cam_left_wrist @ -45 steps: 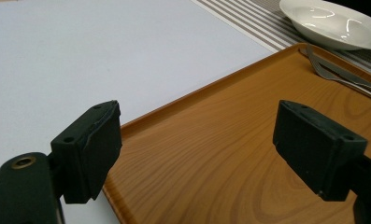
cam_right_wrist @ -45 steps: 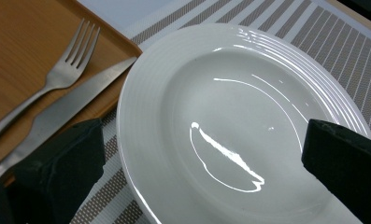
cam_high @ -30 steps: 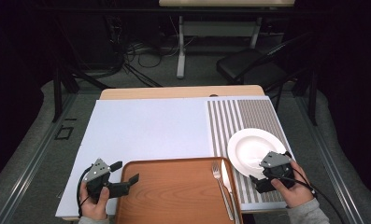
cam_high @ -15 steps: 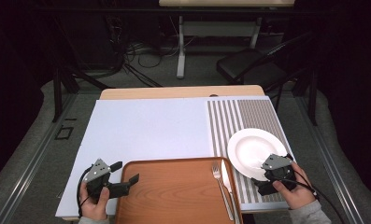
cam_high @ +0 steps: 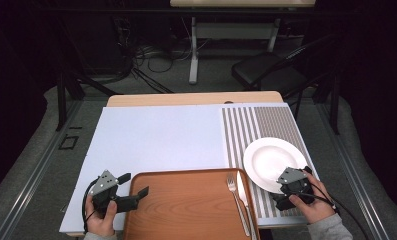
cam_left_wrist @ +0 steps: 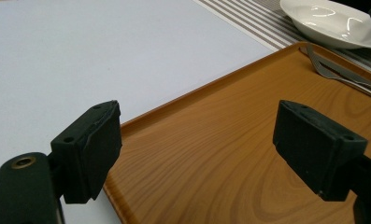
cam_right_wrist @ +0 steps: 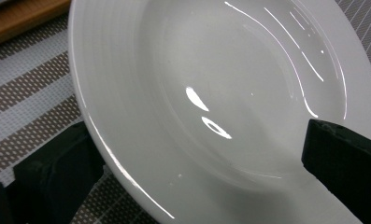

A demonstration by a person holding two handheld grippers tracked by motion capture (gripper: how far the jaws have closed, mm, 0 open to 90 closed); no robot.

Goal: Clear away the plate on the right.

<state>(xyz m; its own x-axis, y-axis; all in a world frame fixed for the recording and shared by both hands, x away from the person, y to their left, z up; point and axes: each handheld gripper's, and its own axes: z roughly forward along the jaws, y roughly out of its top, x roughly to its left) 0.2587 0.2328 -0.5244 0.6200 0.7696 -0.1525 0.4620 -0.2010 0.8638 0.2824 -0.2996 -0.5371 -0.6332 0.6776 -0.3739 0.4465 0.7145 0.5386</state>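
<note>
White china under my right gripper [cam_right_wrist: 192, 154]: the plate [cam_right_wrist: 206, 84] lies between its two black jaws, which stand wide apart, one outside the near rim over the striped mat [cam_right_wrist: 29, 88], the other above the bowl of the plate. I judge no grip is made; whether either jaw touches the china I cannot tell.

In the high view the right gripper [cam_high: 292, 186] sits at the plate's near edge, the plate [cam_high: 271, 161] resting flat on the striped mat [cam_high: 256, 125] just beside the right rim of the tray [cam_high: 186, 210].

My left gripper [cam_left_wrist: 197, 144] is likewise wide open and holds nothing. Its jaws hover over the near left corner of the wooden tray [cam_left_wrist: 230, 149], one jaw about over the rim, the other over the tray floor. From above, that left gripper [cam_high: 131, 192] points toward the tray's left edge.

Step in hand, by my judgement: taking hold of the plate by its near rim, presumably to shift it onto the tray. The next move calls for lowering one jaw under the lip and the other onto the rim's upper face, then closing firmly; glazed china is slick and the rim is shallow, so a shallow bite could slip.

Count, near to far:
- Tray: one.
- Fork [cam_high: 234, 197]: one, lying along the tray's right side.
- Knife [cam_high: 243, 192]: one, just beside the fork.
- Plate: one, empty.
- Striped mat: one.
- Pale blue table cover [cam_high: 161, 135]: one.
- Chair [cam_high: 271, 75] beyond the table: one.
</note>
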